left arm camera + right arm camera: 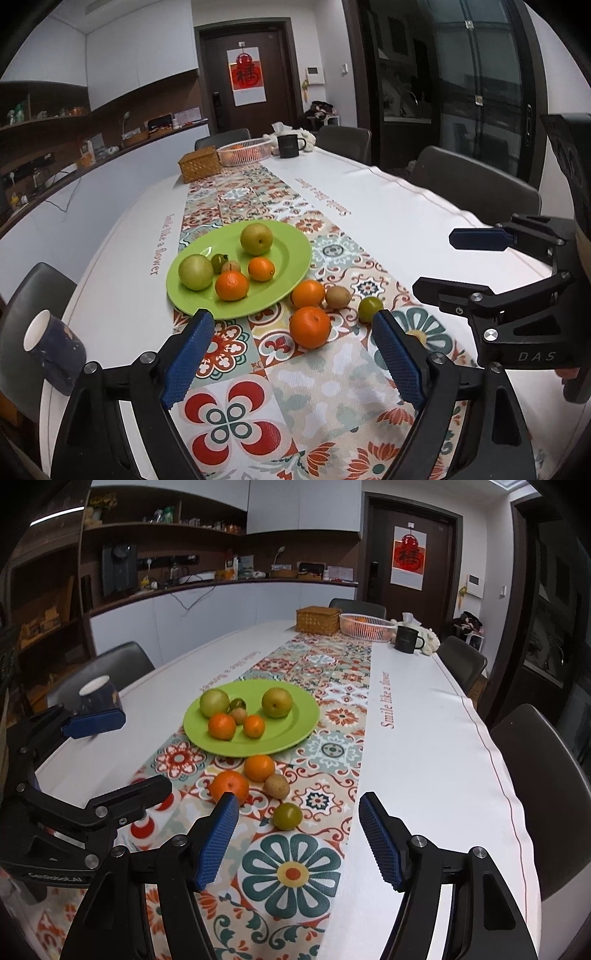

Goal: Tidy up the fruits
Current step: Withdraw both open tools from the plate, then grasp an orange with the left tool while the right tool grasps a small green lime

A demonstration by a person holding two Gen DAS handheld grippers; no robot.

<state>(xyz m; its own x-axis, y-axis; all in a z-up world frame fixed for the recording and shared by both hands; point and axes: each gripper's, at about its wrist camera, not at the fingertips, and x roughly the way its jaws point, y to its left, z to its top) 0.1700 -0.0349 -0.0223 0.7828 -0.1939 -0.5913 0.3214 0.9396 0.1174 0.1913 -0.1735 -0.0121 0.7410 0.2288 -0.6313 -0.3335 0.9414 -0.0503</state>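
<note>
A long table (388,206) with a flowery runner (295,867) holds a green plate (291,258) with two pears, two small oranges and two little fruits on it. Just beside the plate, on the runner, lie two oranges (309,326), a kiwi (338,296) and a green plum (370,309). The left gripper (293,360) and the right gripper (297,843) both hang wide apart and hold nothing, near these loose fruits.
</note>
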